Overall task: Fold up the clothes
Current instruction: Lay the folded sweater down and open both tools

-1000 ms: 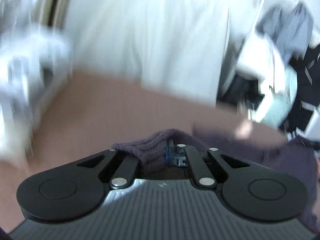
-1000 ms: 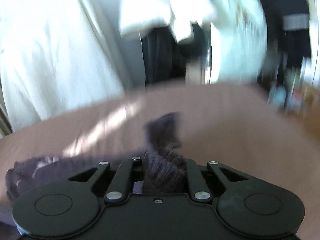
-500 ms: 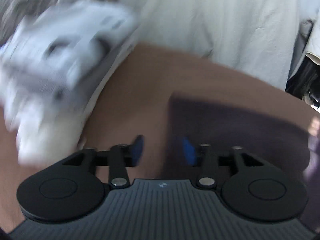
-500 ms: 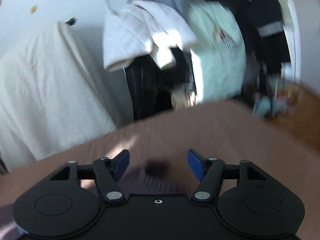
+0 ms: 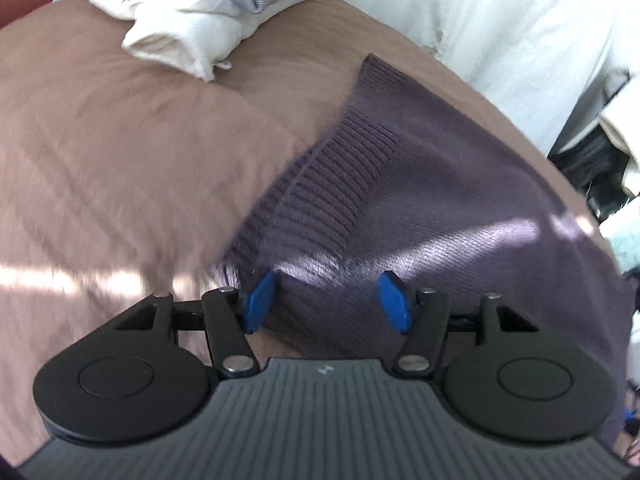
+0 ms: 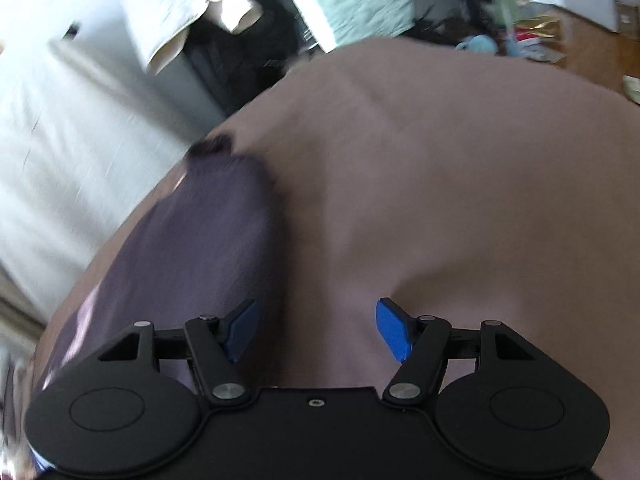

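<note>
While the dark purple knitted sweater [image 5: 460,200] lies spread flat on the brown-covered bed [image 5: 120,168], the left tool [image 5: 326,300] hovers just over its ribbed hem with blue pads wide apart, gripping nothing. Beyond it, a pile of folded white and grey clothes [image 5: 200,12] sits at the bed's far edge. Over bare brown cover, the right tool [image 6: 318,330] is likewise spread wide and empty, the sweater's edge [image 6: 208,240] just beside its left finger
</note>
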Action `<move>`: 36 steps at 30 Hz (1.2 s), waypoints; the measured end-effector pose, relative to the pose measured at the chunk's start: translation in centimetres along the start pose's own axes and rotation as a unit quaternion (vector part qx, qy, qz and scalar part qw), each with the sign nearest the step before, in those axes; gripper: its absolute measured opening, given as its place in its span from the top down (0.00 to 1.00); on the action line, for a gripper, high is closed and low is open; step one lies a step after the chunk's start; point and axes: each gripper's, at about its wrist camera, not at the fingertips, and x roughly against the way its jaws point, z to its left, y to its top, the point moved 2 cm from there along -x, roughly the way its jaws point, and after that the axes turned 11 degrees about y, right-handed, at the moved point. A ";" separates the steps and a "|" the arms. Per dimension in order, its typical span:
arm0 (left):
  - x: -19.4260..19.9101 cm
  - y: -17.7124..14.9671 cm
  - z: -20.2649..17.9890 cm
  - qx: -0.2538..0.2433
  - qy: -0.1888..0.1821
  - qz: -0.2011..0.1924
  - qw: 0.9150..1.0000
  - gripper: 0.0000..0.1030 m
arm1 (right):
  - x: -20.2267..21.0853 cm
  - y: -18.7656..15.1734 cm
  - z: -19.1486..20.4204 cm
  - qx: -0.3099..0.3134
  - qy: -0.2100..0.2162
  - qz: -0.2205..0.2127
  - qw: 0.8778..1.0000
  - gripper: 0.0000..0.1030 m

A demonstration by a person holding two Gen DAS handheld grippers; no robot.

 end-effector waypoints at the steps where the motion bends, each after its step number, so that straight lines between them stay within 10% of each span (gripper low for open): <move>1: -0.1 0.0 0.1 0.004 -0.008 0.003 1.000 0.44 | -0.4 -0.2 0.3 0.005 0.003 0.011 1.000 0.31; 13: -1.7 -0.1 -1.3 -0.049 0.020 -0.014 0.998 0.28 | -2.8 -1.7 4.7 0.070 0.030 0.004 0.997 0.31; 16: -1.8 -0.4 -2.2 -0.083 0.049 -0.032 0.995 0.30 | -4.5 -2.0 7.5 0.141 0.001 0.008 0.990 0.84; 17: -1.9 -0.5 -2.5 -0.094 0.058 -0.039 0.993 0.38 | -5.0 -2.2 8.9 0.178 -0.018 0.008 0.984 0.84; 20: -1.9 -0.9 -3.5 -0.127 0.086 -0.057 0.986 0.68 | -5.2 -5.6 16.0 0.369 -0.088 -0.020 0.925 0.84; 26: -1.7 0.0 -1.7 -0.072 0.039 -0.041 0.996 0.71 | -7.9 -16.1 24.6 0.588 -0.056 0.091 0.802 0.72; 29: -1.7 0.1 -1.1 -0.060 0.027 -0.031 0.997 0.71 | -7.0 -17.9 24.8 0.579 -0.012 0.125 0.805 0.54; 36: -2.1 0.5 -0.5 -0.014 0.000 -0.006 1.000 0.55 | 2.2 -13.7 20.8 0.439 0.116 0.120 0.883 0.44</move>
